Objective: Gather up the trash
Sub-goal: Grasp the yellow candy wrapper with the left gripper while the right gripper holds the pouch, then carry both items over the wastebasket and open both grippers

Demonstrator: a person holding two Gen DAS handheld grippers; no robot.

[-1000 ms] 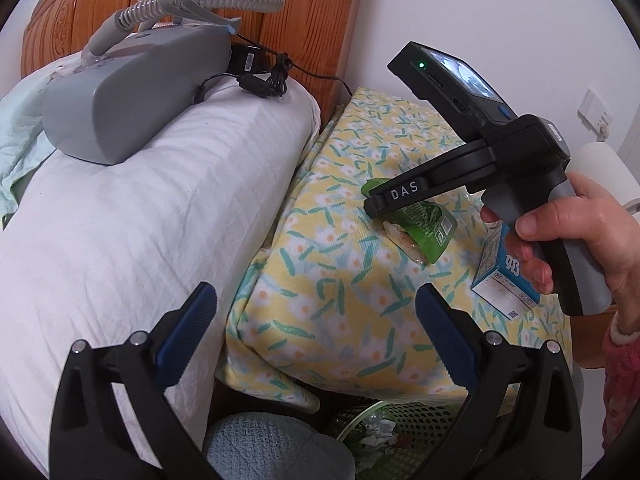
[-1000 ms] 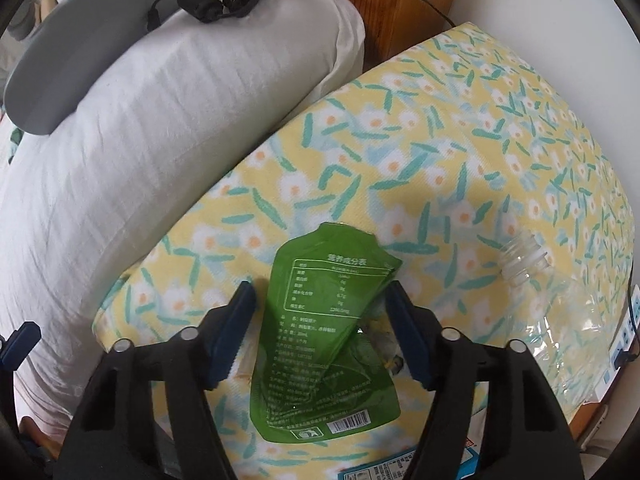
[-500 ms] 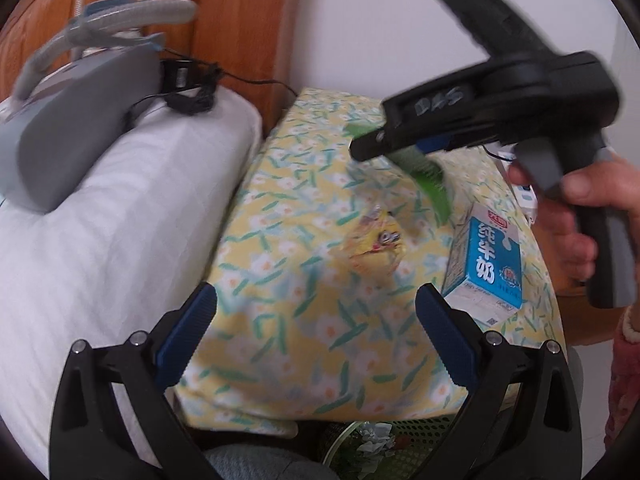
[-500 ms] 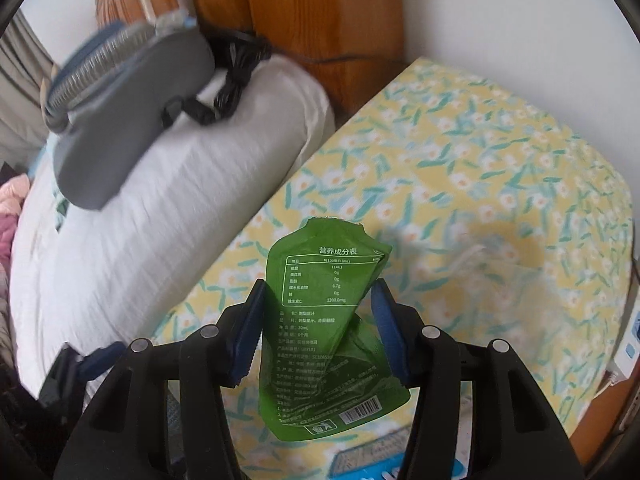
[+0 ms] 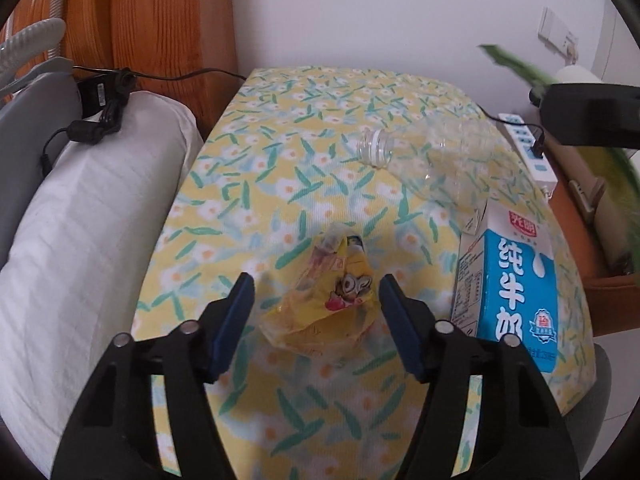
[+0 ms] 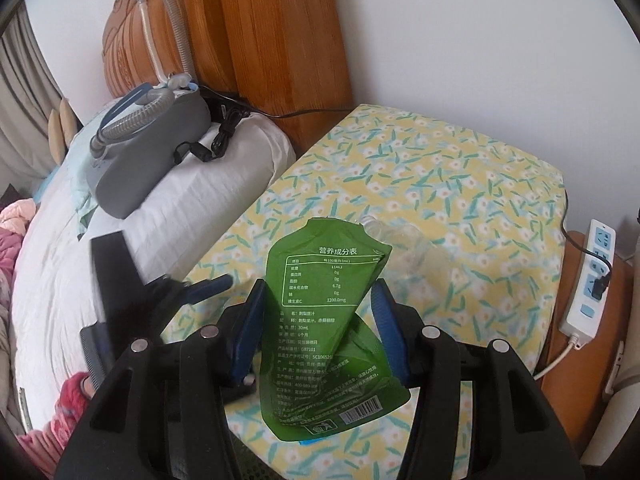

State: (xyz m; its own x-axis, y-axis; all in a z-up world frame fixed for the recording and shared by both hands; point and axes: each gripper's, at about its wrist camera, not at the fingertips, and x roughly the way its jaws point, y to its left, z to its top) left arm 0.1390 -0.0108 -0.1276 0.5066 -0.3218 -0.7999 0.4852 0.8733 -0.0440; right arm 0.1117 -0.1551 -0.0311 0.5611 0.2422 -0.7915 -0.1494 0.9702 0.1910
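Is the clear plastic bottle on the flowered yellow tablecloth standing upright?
No: the clear plastic bottle lies on its side on the flowered yellow tablecloth, its open neck pointing sideways.

Desk cloth [image 5: 320, 128]: yellow ground with white flowers, orange centres and green leaves. Crumpled wrapper [image 5: 332, 304]: yellow, with a small printed cartoon figure and a red spot. Milk carton [image 5: 516, 280]: blue and white, white characters, a red logo patch at the top. Plastic bottle [image 5: 424, 152]: clear, colourless. Pouch [image 6: 328, 320]: green, white printed text, a table and a barcode. Left gripper [image 5: 316, 312] and right gripper [image 6: 318, 332]: black bodies, blue pads. Pillow [image 5: 80, 240]: white, faintly striped. Headboard [image 6: 256, 40]: orange-brown wood grain. Power strip [image 6: 592, 276]: white with pale blue sockets.
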